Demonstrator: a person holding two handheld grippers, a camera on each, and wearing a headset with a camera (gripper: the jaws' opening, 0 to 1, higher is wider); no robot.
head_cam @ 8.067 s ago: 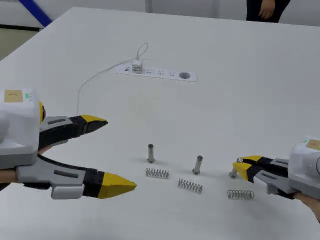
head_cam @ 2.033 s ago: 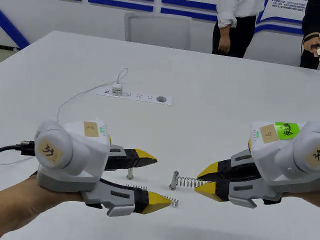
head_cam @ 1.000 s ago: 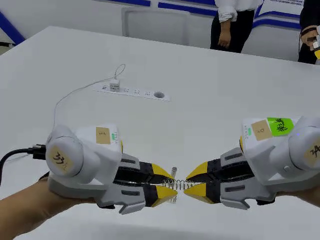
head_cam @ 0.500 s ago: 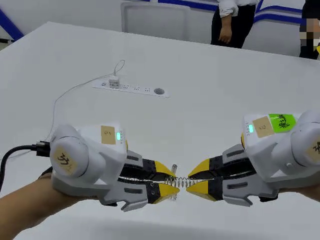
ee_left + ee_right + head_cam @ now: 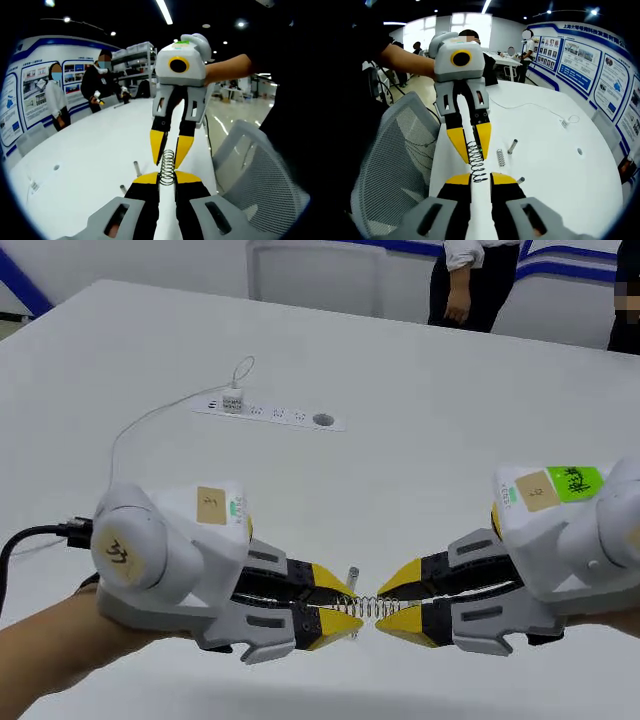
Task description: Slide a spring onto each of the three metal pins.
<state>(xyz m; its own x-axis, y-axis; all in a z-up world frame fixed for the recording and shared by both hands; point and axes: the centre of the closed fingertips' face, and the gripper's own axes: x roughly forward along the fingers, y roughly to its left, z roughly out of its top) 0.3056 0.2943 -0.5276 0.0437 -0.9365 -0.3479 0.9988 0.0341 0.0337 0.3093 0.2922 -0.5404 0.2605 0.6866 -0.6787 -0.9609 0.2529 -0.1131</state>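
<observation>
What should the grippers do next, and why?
Probably ease the right gripper toward the left gripper, sliding the spring along. It bridges both pairs of tips above the table; what it rides on is hidden.

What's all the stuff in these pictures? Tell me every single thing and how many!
table: one, white, under everything.
springs: two, silvery; one held between the two grippers, one lying on the table.
pins: two, grey metal, on the table; one upright, one lying down.
power strip: one, white, far side of the table.
plug: one, white, in the power strip, with a thin white cable.
mesh chair: one, grey, at the table's edge.
people: at least two, standing beyond the table.
left gripper: one, white and grey, yellow-tipped fingers, shut on one end of the spring.
right gripper: one, same colours, shut on the other end.
</observation>
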